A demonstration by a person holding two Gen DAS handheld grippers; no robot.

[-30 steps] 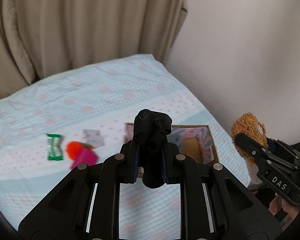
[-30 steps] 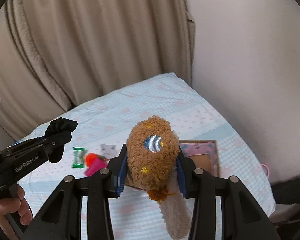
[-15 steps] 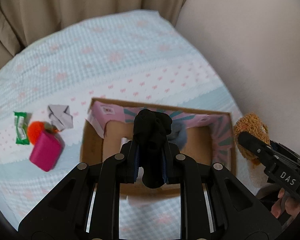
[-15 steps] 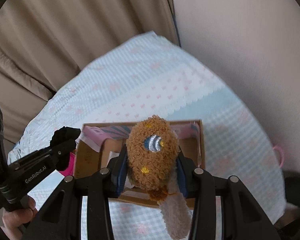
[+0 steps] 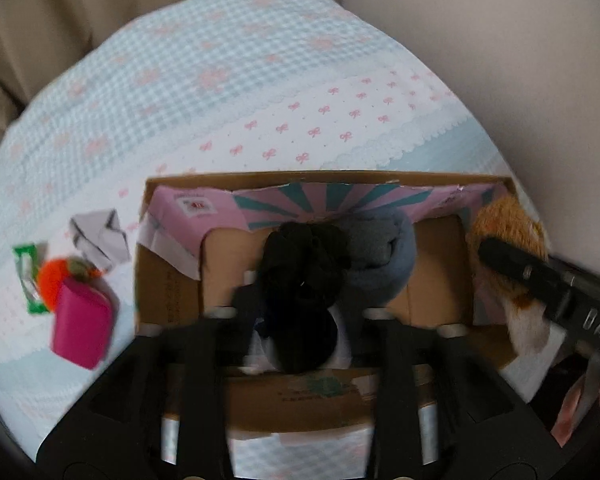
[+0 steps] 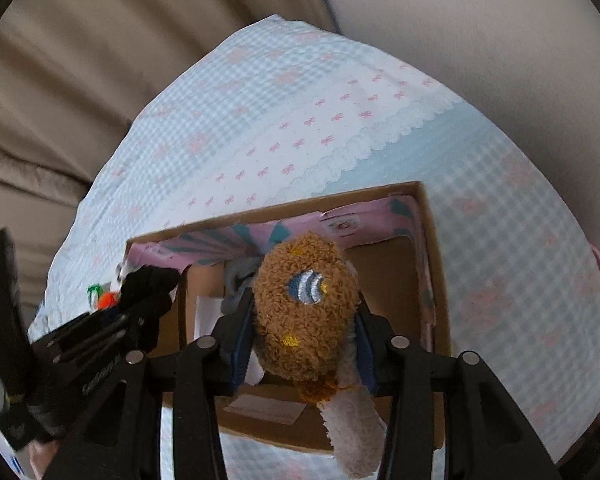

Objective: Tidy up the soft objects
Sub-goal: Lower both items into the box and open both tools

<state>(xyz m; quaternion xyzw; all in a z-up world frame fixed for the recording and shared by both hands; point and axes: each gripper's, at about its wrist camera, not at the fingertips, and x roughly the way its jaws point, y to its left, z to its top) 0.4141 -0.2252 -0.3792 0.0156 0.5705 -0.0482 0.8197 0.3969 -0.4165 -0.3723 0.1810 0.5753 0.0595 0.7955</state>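
Observation:
My left gripper [image 5: 300, 300] is shut on a black bundled cloth [image 5: 304, 276] and holds it over the open cardboard box [image 5: 168, 280]. A grey-blue rolled cloth [image 5: 384, 264] lies inside the box. My right gripper [image 6: 300, 340] is shut on a brown fuzzy plush toy [image 6: 304, 316] with a white tail, above the box [image 6: 432, 264]. The plush [image 5: 504, 232] and right gripper also show at the right of the left wrist view. The left gripper with the black cloth [image 6: 148, 292] shows at the left of the right wrist view.
Left of the box on the blue and pink bedspread [image 5: 220, 80] lie a pink block [image 5: 82, 328], an orange pompom [image 5: 52, 280], a green wrapper [image 5: 26, 276] and folded grey paper [image 5: 98, 236]. Beige curtains [image 6: 100, 40] and a wall [image 5: 500, 40] stand behind.
Both grippers have moved forward and down toward the box, which now looks larger and sits right under them. Each still holds its object.

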